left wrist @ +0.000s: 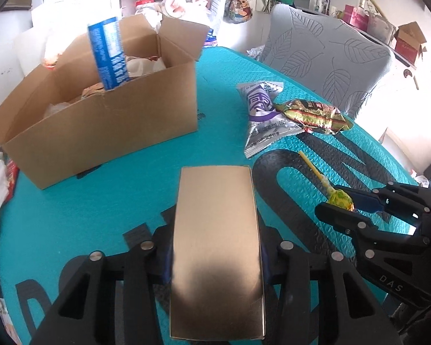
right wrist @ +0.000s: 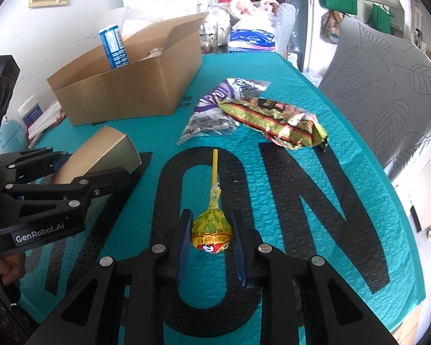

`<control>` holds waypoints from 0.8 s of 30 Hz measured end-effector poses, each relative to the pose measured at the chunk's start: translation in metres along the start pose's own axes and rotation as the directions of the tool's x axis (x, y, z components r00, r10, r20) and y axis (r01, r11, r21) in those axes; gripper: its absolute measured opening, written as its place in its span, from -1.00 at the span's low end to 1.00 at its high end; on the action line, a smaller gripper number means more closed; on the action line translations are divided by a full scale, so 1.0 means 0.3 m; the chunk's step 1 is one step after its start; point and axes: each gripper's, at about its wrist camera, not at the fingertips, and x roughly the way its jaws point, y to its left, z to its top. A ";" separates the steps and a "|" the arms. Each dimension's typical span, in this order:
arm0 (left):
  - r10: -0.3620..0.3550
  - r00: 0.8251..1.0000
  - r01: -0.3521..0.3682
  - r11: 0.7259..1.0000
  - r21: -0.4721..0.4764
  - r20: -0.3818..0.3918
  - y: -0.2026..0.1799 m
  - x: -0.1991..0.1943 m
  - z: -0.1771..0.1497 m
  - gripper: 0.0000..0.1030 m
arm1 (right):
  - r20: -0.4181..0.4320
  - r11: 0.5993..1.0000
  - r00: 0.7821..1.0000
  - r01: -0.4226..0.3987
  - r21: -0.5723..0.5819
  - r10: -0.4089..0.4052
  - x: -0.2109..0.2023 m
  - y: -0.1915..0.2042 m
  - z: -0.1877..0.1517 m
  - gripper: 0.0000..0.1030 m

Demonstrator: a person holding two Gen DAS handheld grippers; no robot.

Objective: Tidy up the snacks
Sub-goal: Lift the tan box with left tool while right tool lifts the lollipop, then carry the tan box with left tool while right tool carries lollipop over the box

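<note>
Two grippers each have a snack. The left gripper pinches a gold box between its fingers, just above the teal counter. Lift it clear and carry it level to the cardboard box. The right gripper has its fingers squeezed on a lollipop, low on the counter. A purple bag and green packet wait nearby.

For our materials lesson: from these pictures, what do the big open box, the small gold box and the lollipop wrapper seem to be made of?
Big open box: plain brown cardboard, matte, with folded flaps and a torn edge.
Small gold box: probably card with a metallic gold coat; it shines softly.
Lollipop wrapper: thin printed plastic or foil, glossy and crinkled, twisted around the stick.
</note>
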 end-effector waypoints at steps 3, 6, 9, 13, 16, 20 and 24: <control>0.001 1.000 0.000 1.000 -0.024 0.010 0.034 -0.034 -0.009 -0.15 | 0.013 0.999 1.000 -0.028 -0.018 0.028 0.002 0.033 0.013 -0.49; 0.022 0.999 -0.021 0.999 -0.041 0.024 0.074 -0.071 -0.010 -0.15 | 0.025 0.998 0.999 -0.043 -0.040 0.044 0.000 0.072 0.032 -0.49; 0.043 0.998 -0.039 0.997 -0.069 0.047 0.123 -0.111 -0.007 -0.15 | 0.036 0.995 0.996 -0.075 -0.061 0.077 -0.004 0.113 0.057 -0.49; 0.071 0.994 -0.062 0.993 -0.097 0.088 0.178 -0.164 0.010 -0.15 | 0.054 0.989 0.992 -0.109 -0.105 0.115 -0.010 0.175 0.098 -0.49; 0.088 0.989 -0.075 0.991 -0.109 0.121 0.219 -0.207 0.026 -0.15 | 0.077 0.984 0.988 -0.122 -0.133 0.133 -0.017 0.220 0.137 -0.49; 0.127 0.976 -0.109 0.988 -0.110 0.174 0.264 -0.265 0.054 -0.15 | 0.105 0.978 0.983 -0.134 -0.158 0.152 -0.033 0.271 0.201 -0.49; 0.113 0.967 -0.085 0.988 -0.129 0.228 0.310 -0.317 0.095 -0.15 | 0.131 0.969 0.975 -0.151 -0.195 0.178 -0.062 0.309 0.266 -0.49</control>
